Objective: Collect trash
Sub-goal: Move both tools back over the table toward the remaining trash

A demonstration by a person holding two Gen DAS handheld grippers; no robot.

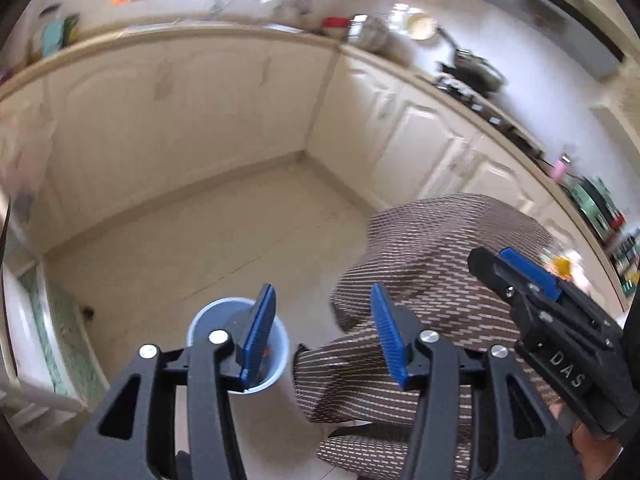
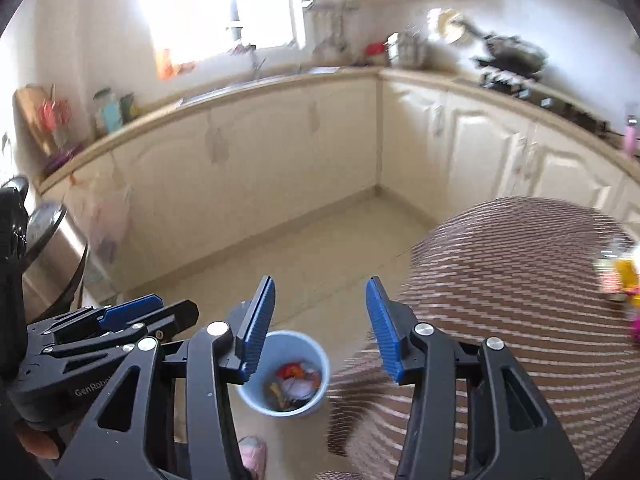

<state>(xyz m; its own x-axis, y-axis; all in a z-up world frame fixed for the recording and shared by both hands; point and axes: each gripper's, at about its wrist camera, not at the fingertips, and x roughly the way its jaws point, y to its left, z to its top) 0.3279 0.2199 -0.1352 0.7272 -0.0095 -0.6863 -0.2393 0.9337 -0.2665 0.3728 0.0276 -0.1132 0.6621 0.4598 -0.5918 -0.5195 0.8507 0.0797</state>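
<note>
Both grippers' fingers [image 1: 260, 336] gape empty above 1 blue bin [image 2: 316, 364] holding mixed trash [image 2: 296, 384].

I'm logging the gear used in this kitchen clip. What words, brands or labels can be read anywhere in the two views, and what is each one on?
"DAS": raised letters on the black body of the right gripper, seen from the left wrist view.
"GenRob", cut off after that: on the black body of the left gripper, seen from the right wrist view.
Packages and bottles on the counter: labels too blurred to read.
Blue bin: no text visible.
</note>
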